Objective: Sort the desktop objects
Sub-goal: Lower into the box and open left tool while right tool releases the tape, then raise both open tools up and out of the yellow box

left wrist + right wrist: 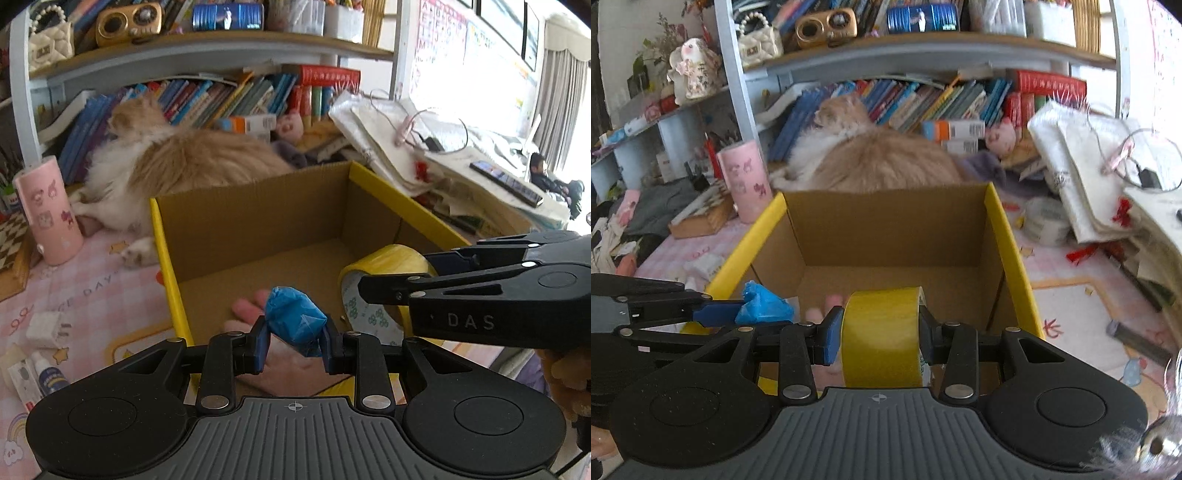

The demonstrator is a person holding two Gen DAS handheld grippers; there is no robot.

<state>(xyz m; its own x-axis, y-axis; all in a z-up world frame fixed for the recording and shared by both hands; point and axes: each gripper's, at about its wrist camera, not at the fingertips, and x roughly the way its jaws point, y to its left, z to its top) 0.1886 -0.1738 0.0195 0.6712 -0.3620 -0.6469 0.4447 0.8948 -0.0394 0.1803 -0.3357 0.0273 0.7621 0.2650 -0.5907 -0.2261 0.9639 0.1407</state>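
The left gripper [295, 345] is closed on a crumpled blue plastic wad [295, 319], a glossy, creased lump pinched between its blue-padded fingers [258, 347] just above the near end of an open cardboard box [258, 221]. The box is plain brown corrugated board inside, with smooth yellow tape or facing along its rims. The right gripper [879, 339] is clamped on a roll of yellow packing tape [881, 332], a broad, shiny cylinder held upright on edge between the pads, also above the box's near end; from the left wrist view its pale liner with green printing shows on the inner face of the roll [373, 295]. Both held things sit side by side, near each other but apart. Under them, inside the box, some pinkish rounded shapes [247, 310] lie on the cardboard floor; what they are is unclear. Behind the box a fluffy cream-and-ginger cat [177, 158] lies on the pink-checked worktop [92, 288], beside a pink printed cylinder [50, 210] standing upright.
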